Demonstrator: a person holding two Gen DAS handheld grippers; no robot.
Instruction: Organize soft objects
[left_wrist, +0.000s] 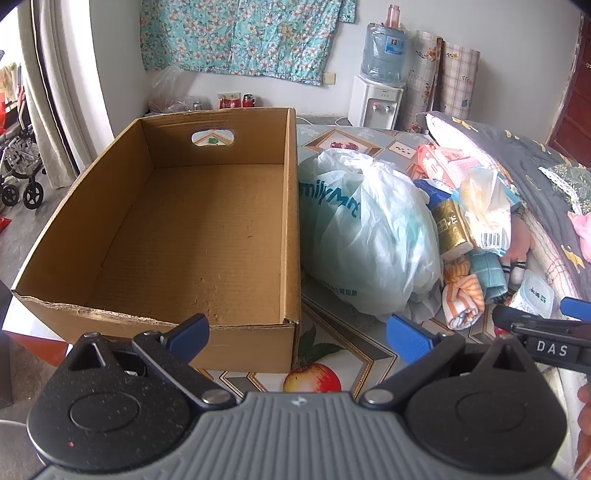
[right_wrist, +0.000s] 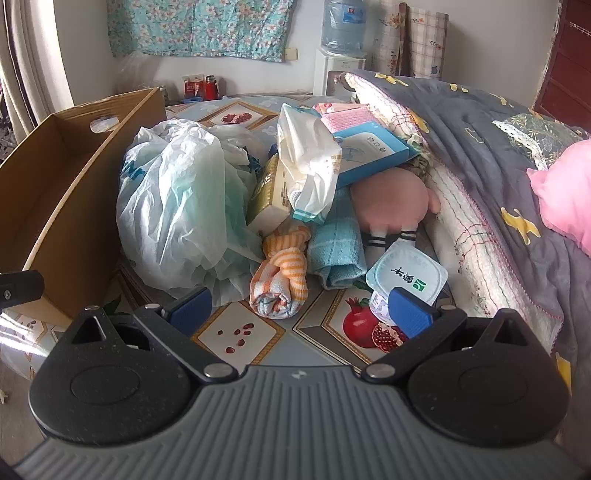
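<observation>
An open, bare cardboard box (left_wrist: 177, 236) stands at the table's left. Right of it lies a stuffed white plastic bag (left_wrist: 369, 236) (right_wrist: 177, 214), then a pile: an orange striped rolled cloth (right_wrist: 284, 280) (left_wrist: 461, 299), a folded blue towel (right_wrist: 336, 254), a tissue pack (right_wrist: 310, 162), a pink doll (right_wrist: 391, 206) and a yogurt cup (right_wrist: 406, 277). My left gripper (left_wrist: 299, 336) stands open at the box's near right corner. My right gripper (right_wrist: 301, 314) is open just short of the striped cloth, its right pad (right_wrist: 410, 314) against the cup.
A grey quilt (right_wrist: 498, 155) with a pink pillow (right_wrist: 565, 199) bulks along the right side. A blue box (right_wrist: 369, 155) and a gold carton (right_wrist: 269, 192) lie in the pile. A water dispenser (left_wrist: 376, 103) and red jars (left_wrist: 247, 99) stand behind. The fruit-print tablecloth (right_wrist: 240, 332) shows in front.
</observation>
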